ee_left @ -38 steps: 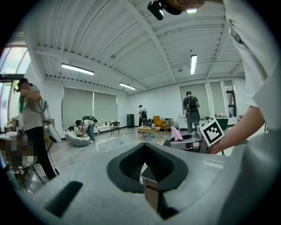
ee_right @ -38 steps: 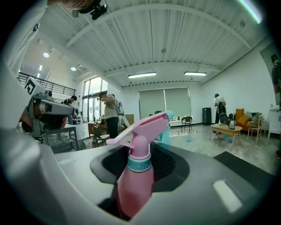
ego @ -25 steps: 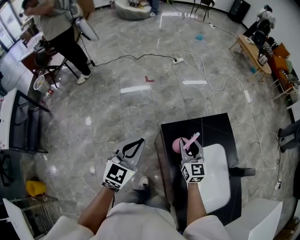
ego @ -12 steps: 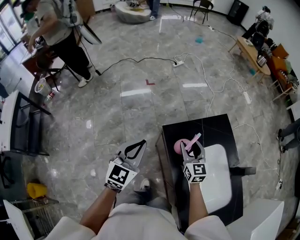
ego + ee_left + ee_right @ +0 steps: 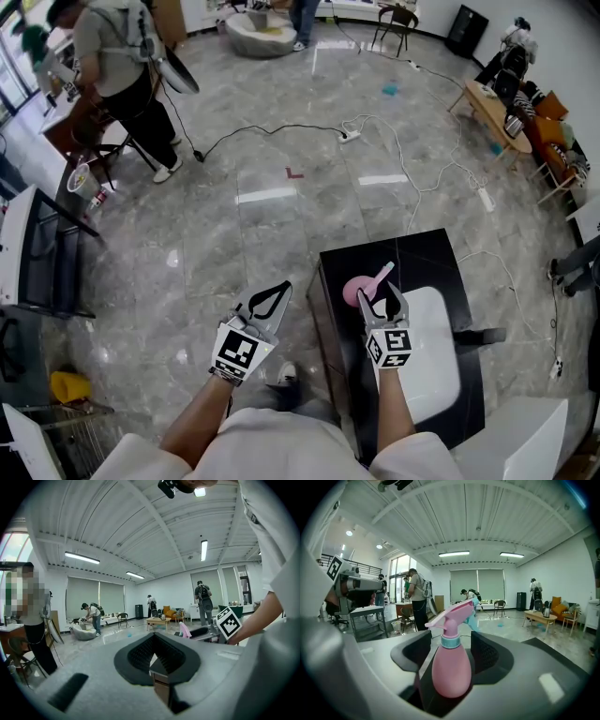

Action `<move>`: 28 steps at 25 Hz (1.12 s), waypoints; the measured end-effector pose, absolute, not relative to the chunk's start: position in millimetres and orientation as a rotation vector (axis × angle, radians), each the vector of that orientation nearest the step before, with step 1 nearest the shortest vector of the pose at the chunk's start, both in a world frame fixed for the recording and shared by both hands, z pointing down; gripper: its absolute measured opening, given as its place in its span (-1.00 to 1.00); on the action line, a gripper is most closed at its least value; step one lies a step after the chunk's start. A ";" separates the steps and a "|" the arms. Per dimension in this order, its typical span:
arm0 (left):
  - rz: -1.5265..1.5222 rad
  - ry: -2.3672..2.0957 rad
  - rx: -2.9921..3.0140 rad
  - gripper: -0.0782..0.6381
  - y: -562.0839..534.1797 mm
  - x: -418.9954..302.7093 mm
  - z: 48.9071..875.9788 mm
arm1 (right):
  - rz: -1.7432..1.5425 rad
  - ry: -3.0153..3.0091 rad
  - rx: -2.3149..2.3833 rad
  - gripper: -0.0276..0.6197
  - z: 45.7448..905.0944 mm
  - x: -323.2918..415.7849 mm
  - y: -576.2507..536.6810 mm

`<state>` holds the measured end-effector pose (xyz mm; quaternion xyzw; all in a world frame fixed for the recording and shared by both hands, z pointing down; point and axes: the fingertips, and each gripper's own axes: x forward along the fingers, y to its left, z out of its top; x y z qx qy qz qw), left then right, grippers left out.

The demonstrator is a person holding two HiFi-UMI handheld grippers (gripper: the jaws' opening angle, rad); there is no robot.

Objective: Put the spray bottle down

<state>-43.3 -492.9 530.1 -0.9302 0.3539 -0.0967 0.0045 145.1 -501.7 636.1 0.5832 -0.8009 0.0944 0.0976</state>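
Opening the right gripper's [image 5: 382, 302] jaws over the black table [image 5: 427, 258], with the pink spray bottle [image 5: 357, 290] between them. Noting gaps on both sides of the bottle in the right gripper view, so pads [image 5: 421, 650] not pressing on it and nothing gripped, jaws standing wide. Logging the bottle as upright on the table's black top, toward the table's far-left corner, teal collar under the pink trigger head, head slanting toward the table's far side. Resting on the table by itself, as far as the views show.

Holding the left gripper [image 5: 280, 285] off the table's left edge, out over the grey floor [image 5: 281, 225], level with the right gripper. Reading its jaws as pressed together at the tips, with nothing between them.

Tagging a white rounded panel [image 5: 433, 361] lying on the table's near-right part, just behind the right gripper's marker cube [image 5: 388, 344]. Tagging a shoe [image 5: 286, 369] on the floor just beside the table's near-left corner.

Marking loose cables [image 5: 281, 125] trailing across the floor well beyond the table's far side. Marking a person [image 5: 117, 56] standing far off past the table's far-left, bent toward a desk. Marking a low wooden table [image 5: 489, 101] well beyond the black table's far-right corner, and a yellow object [image 5: 70, 380] on the floor well to the black table's left, too small to identify.
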 end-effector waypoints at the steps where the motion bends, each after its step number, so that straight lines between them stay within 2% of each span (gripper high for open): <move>1: -0.299 1.107 -2.912 -0.77 -490.4 -43.2 528.5 | 0.277 -2.370 1.728 -0.12 634.5 145.3 -498.5; 8: -0.279 1.093 -2.901 -0.77 -474.6 -36.6 521.2 | 0.268 -2.349 1.767 -0.15 625.0 161.5 -475.9; 18: -0.273 1.050 -2.890 -0.77 -457.1 -15.8 509.6 | 0.276 -2.341 1.806 -0.52 600.3 186.6 -443.9; 23: -0.263 1.060 -2.888 -0.77 -451.1 -4.7 502.5 | 0.241 -2.321 1.818 -0.89 576.0 196.5 -428.5; 28: -0.249 1.084 -2.877 -0.77 -445.5 -0.8 497.3 | 0.219 -2.340 1.827 -0.90 545.6 197.8 -410.2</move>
